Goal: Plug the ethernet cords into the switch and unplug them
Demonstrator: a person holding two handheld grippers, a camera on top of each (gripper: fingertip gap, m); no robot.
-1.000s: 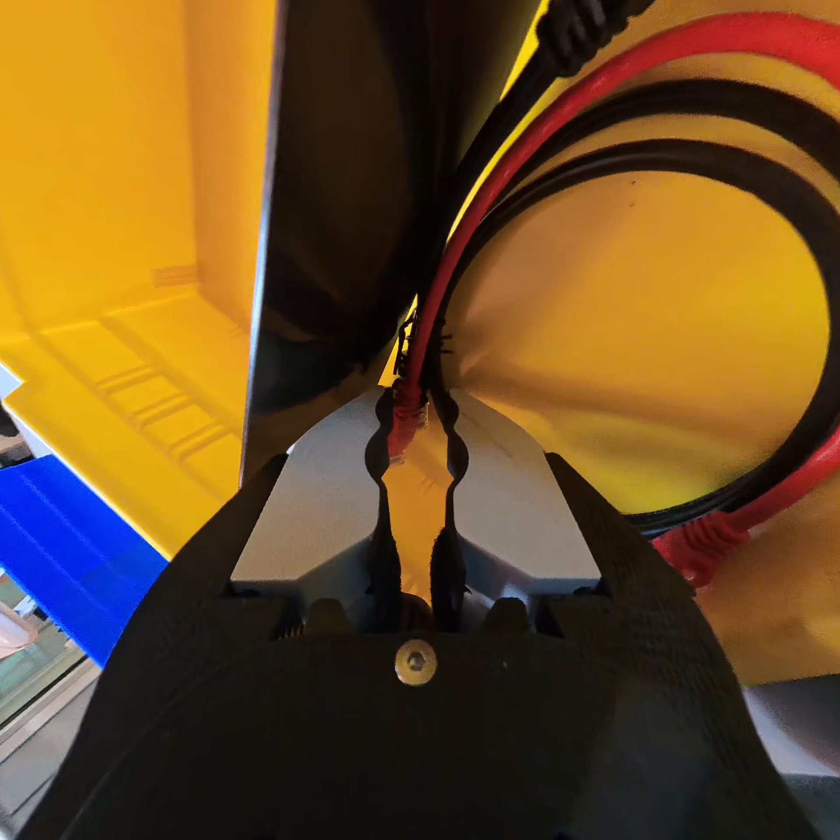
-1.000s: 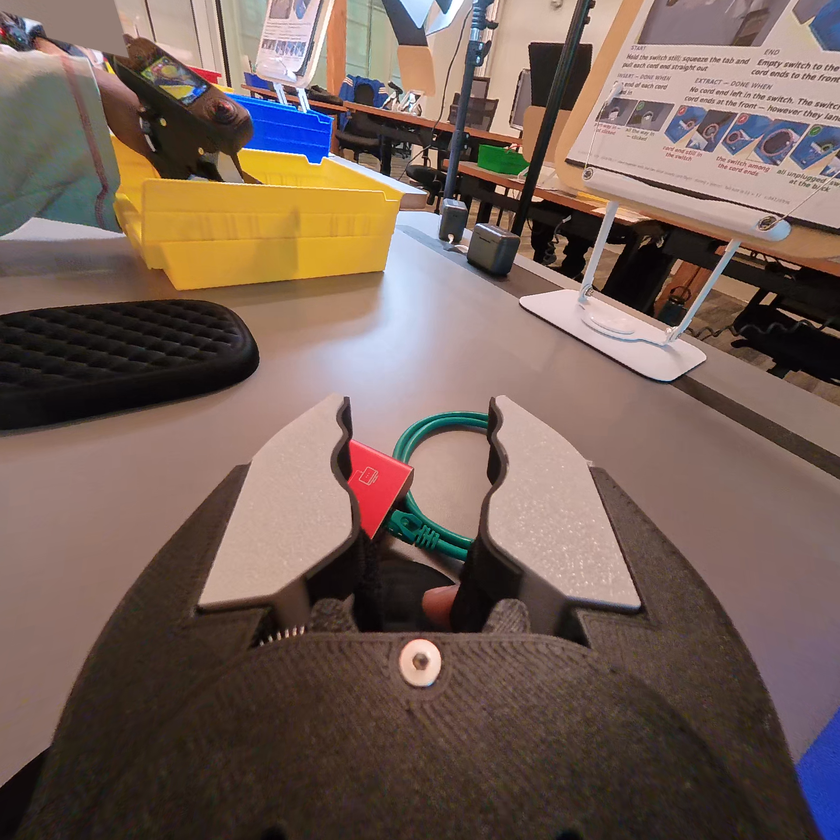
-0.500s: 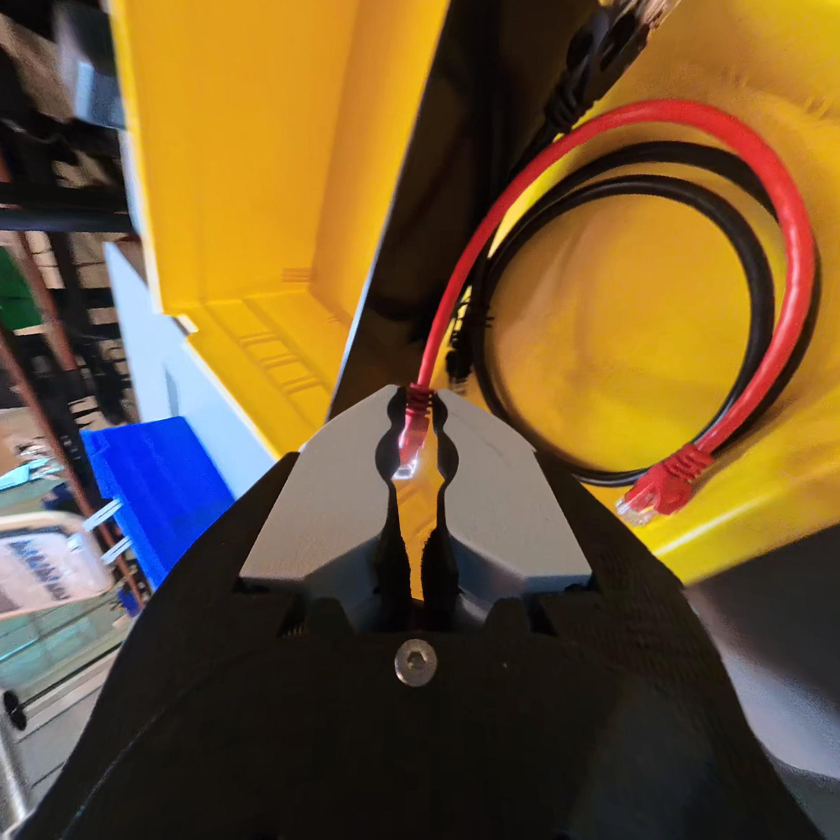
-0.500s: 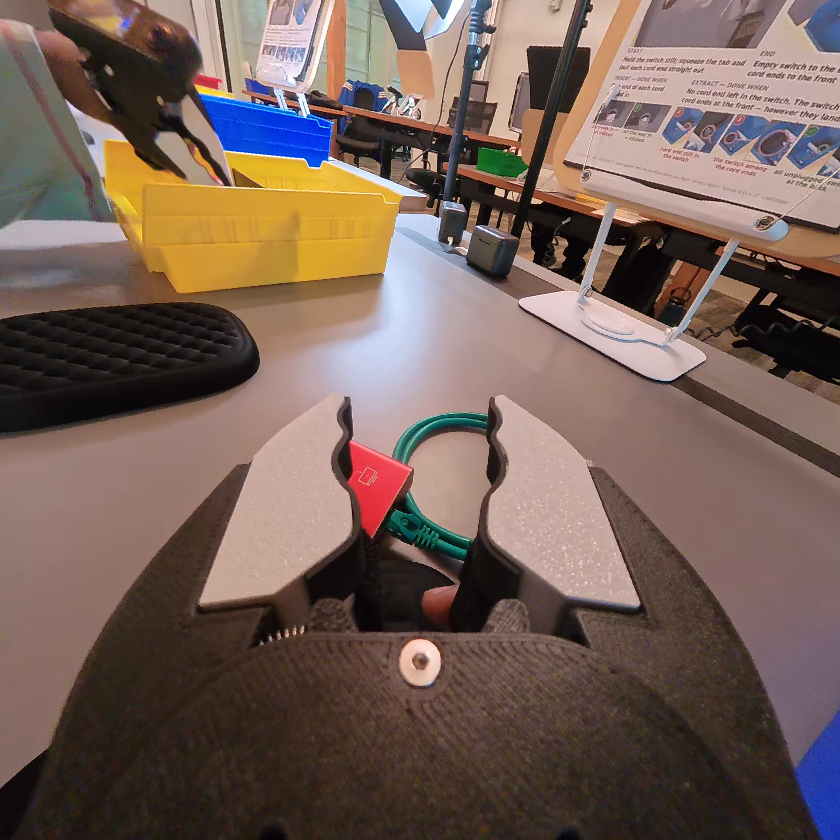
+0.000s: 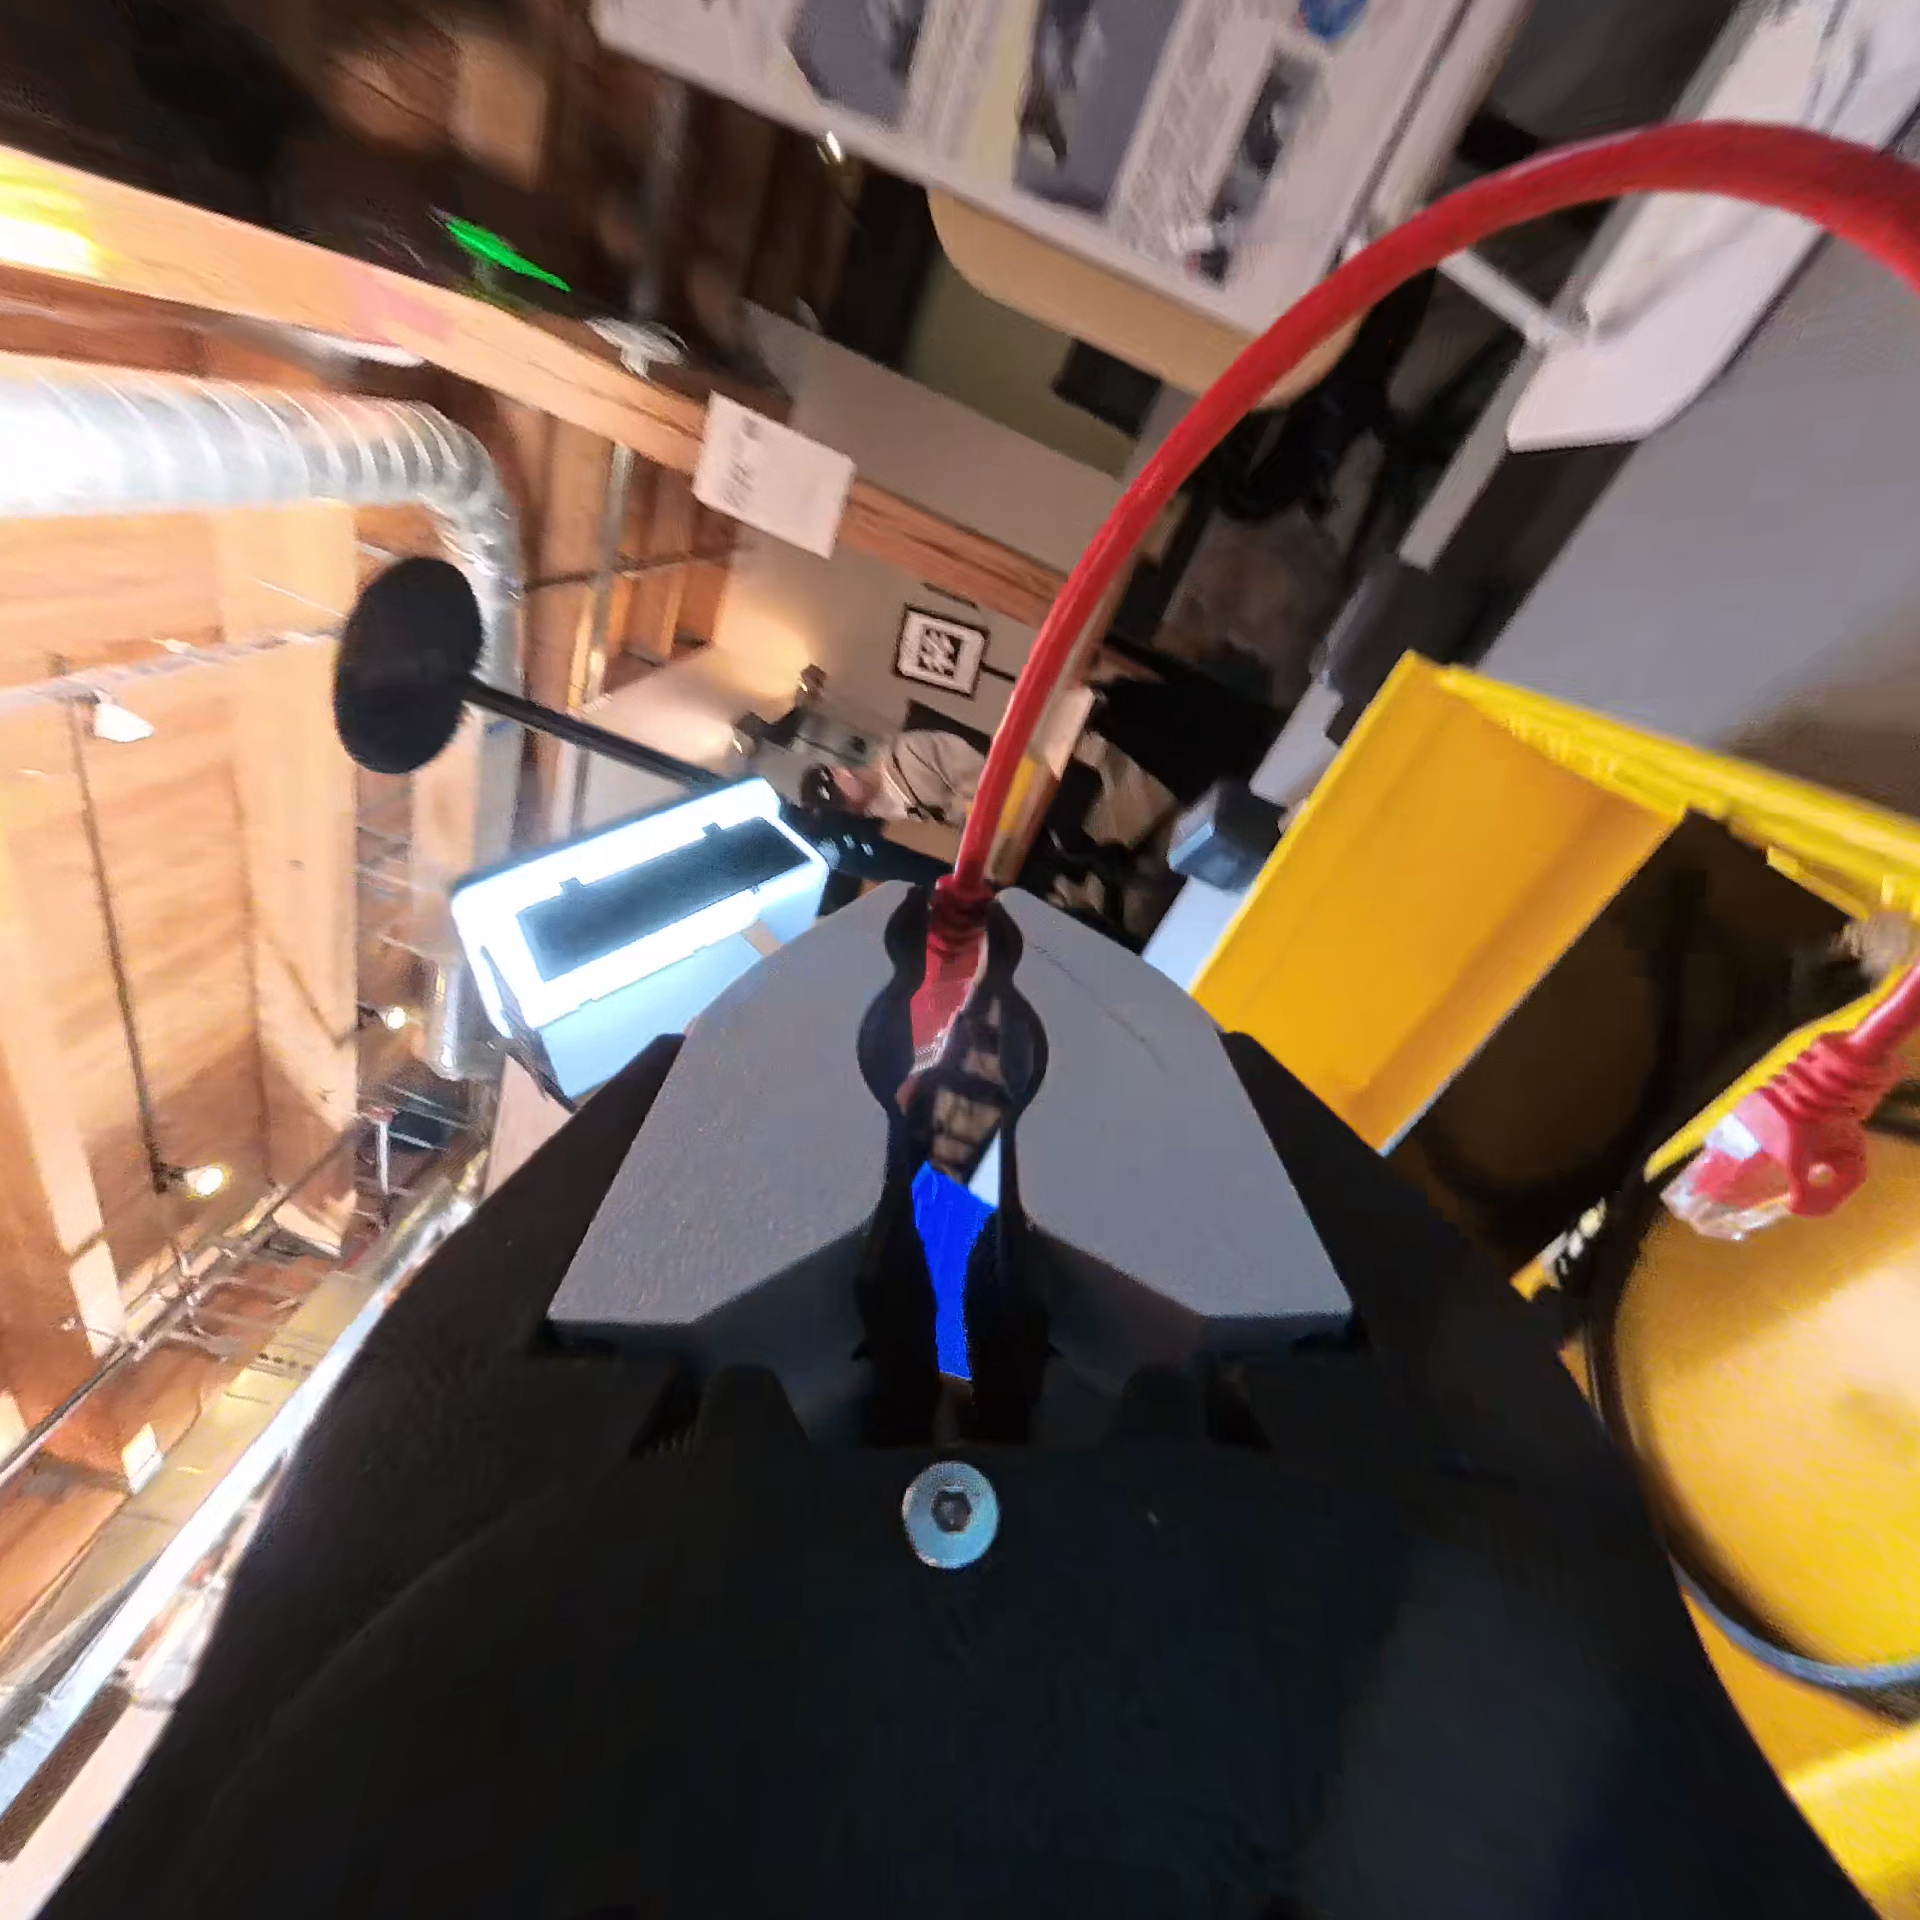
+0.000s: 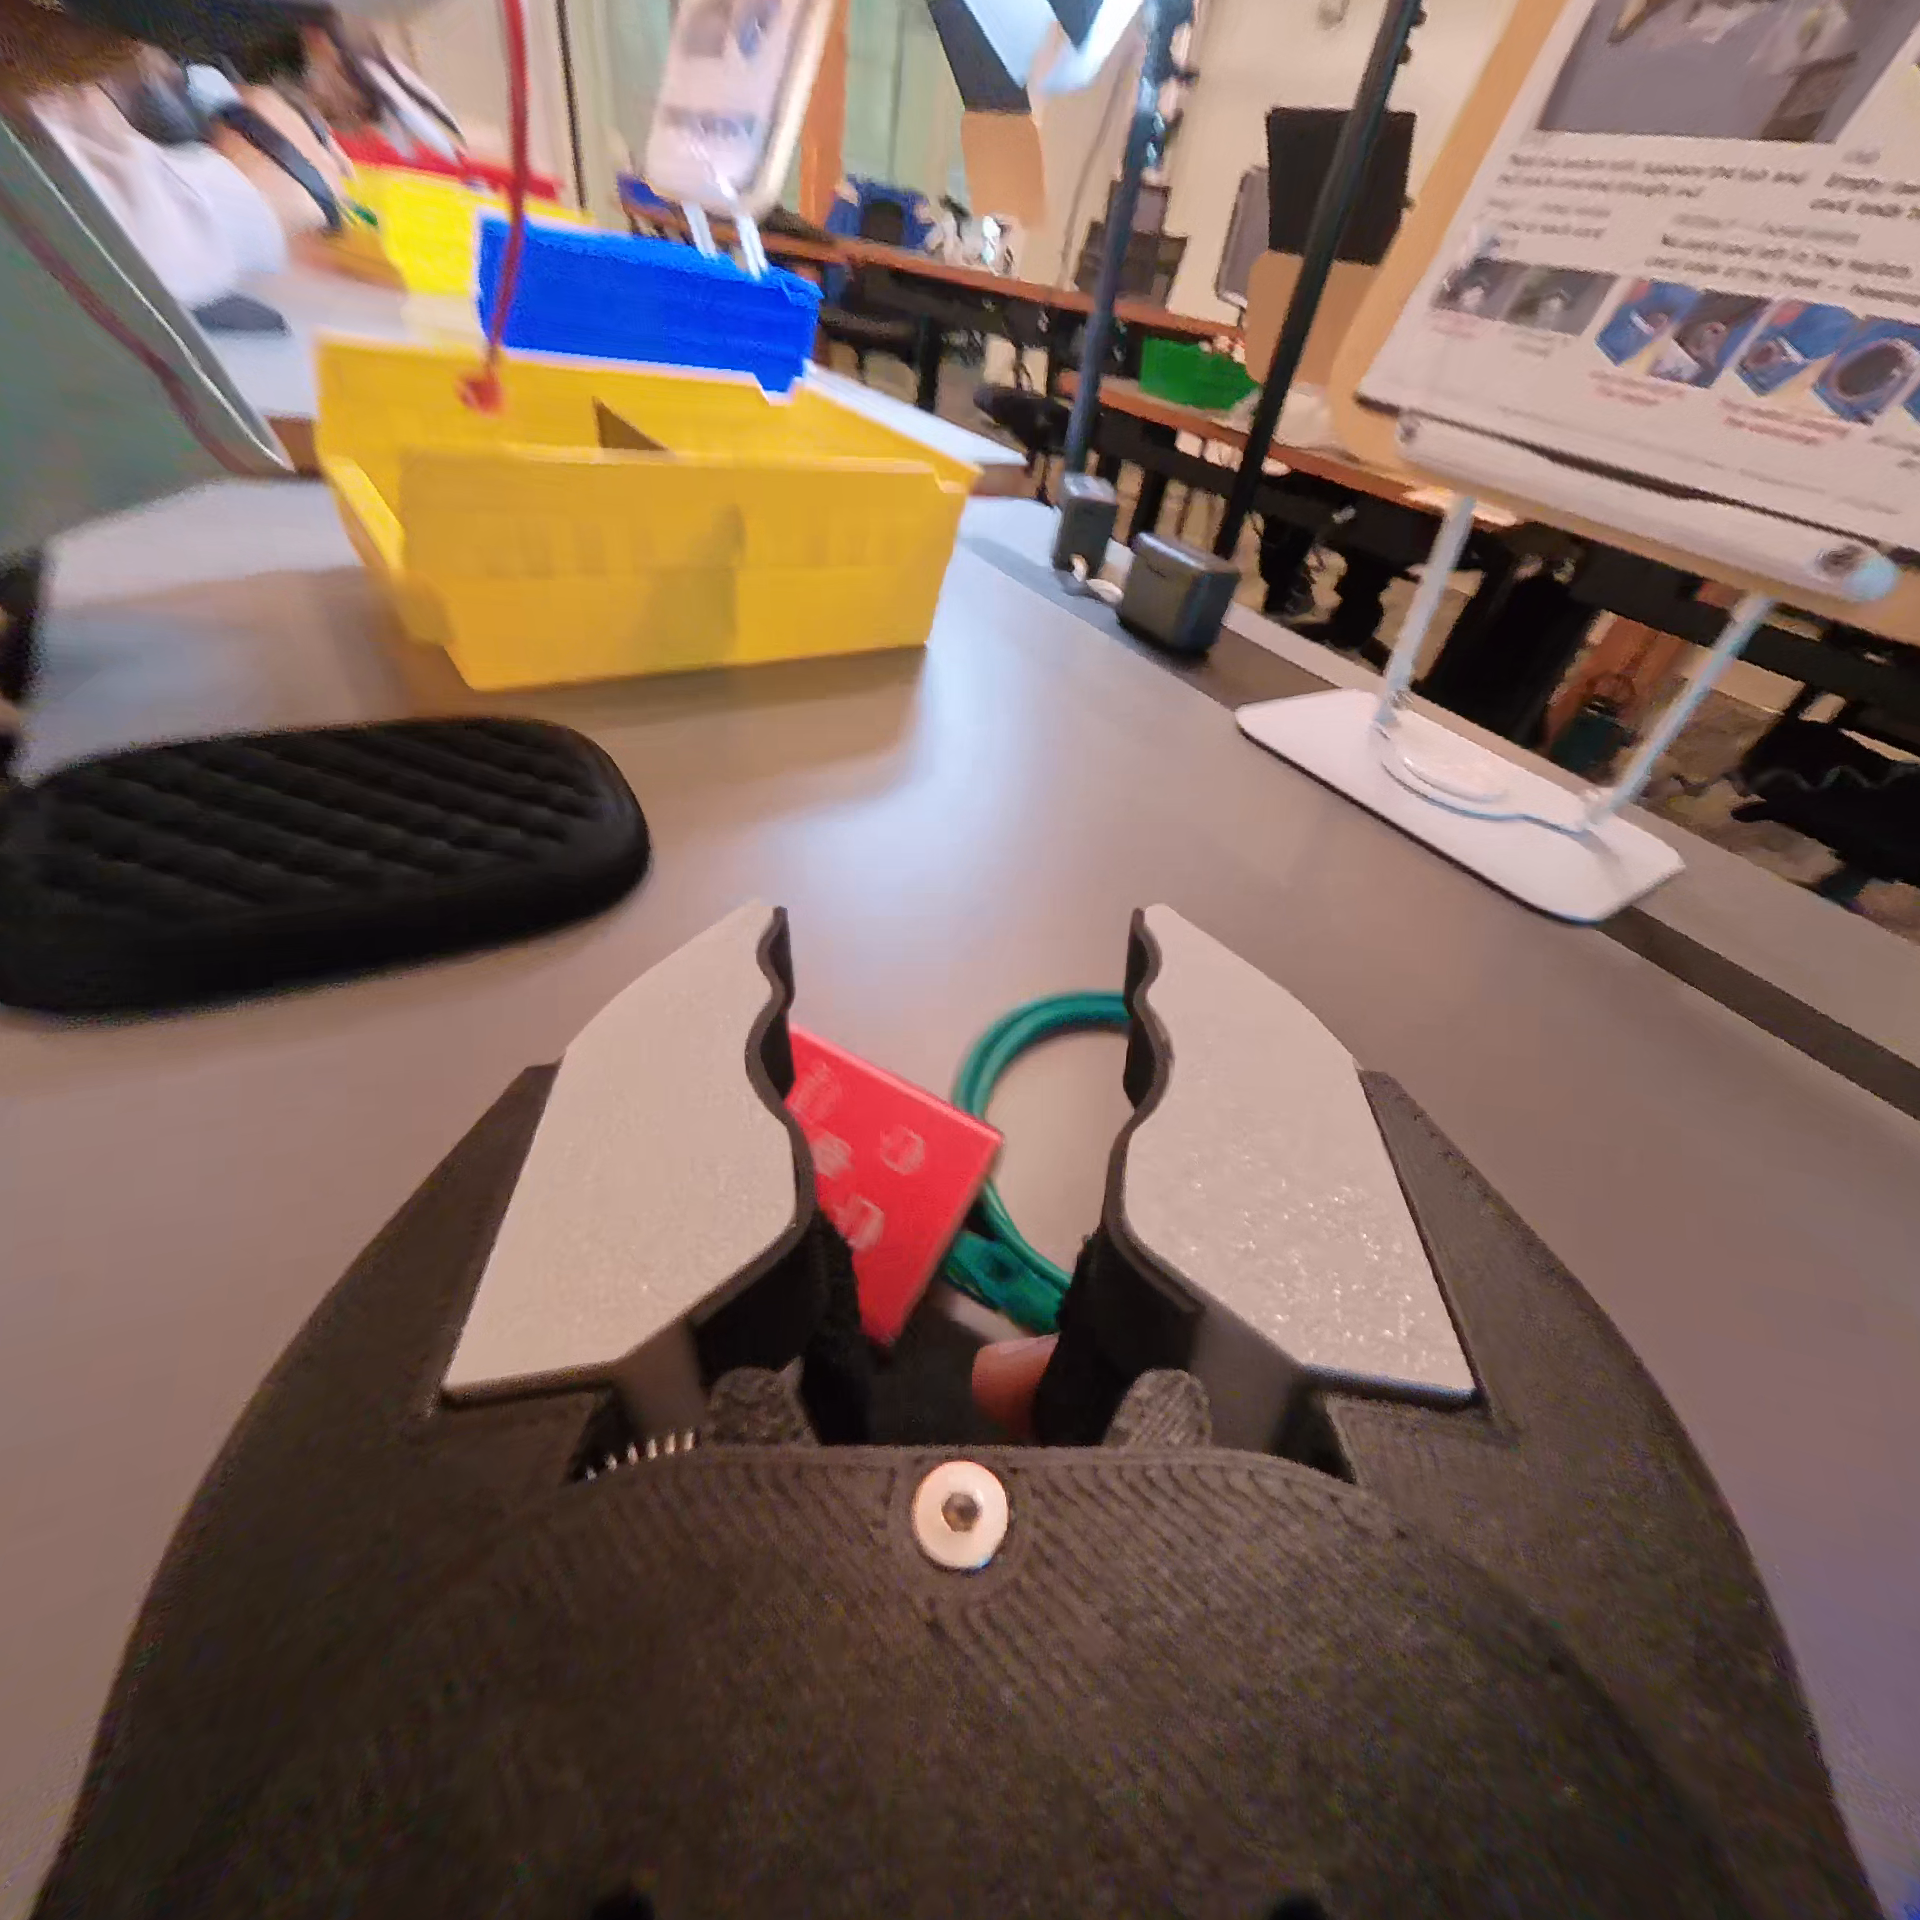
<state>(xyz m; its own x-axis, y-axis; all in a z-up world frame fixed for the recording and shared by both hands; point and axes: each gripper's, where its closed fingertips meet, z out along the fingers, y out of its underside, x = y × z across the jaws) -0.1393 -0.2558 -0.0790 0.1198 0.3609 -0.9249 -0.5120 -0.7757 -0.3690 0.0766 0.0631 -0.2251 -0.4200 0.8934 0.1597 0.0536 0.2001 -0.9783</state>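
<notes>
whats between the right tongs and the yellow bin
Right wrist view: bare grey table runs from the right tongs to the yellow bin; a black pad lies off to the left.

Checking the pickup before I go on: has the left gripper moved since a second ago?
Yes. The left gripper, shut on the red cord, has risen out of the yellow bin, which now lies below and to its right.

Red cord [image 5: 1049, 665]: one plug [image 5: 945, 977] pinched between fingers of left gripper [image 5: 951, 935], cable arcing up and right, other plug [image 5: 1777, 1153] with clear tip dangling free over yellow bin [image 5: 1455, 894]. Right view: same cord hangs straight down, red end [image 6: 480, 393] at bin rim.

Green cord [image 6: 1023, 1049]: coiled loop on grey surface [image 6: 935, 810], green plug [image 6: 1003, 1273] beside red switch [image 6: 888, 1169].

Switch: flat red box, tilted, touching left finger of right gripper [image 6: 956, 1049], fingers spread.
</notes>
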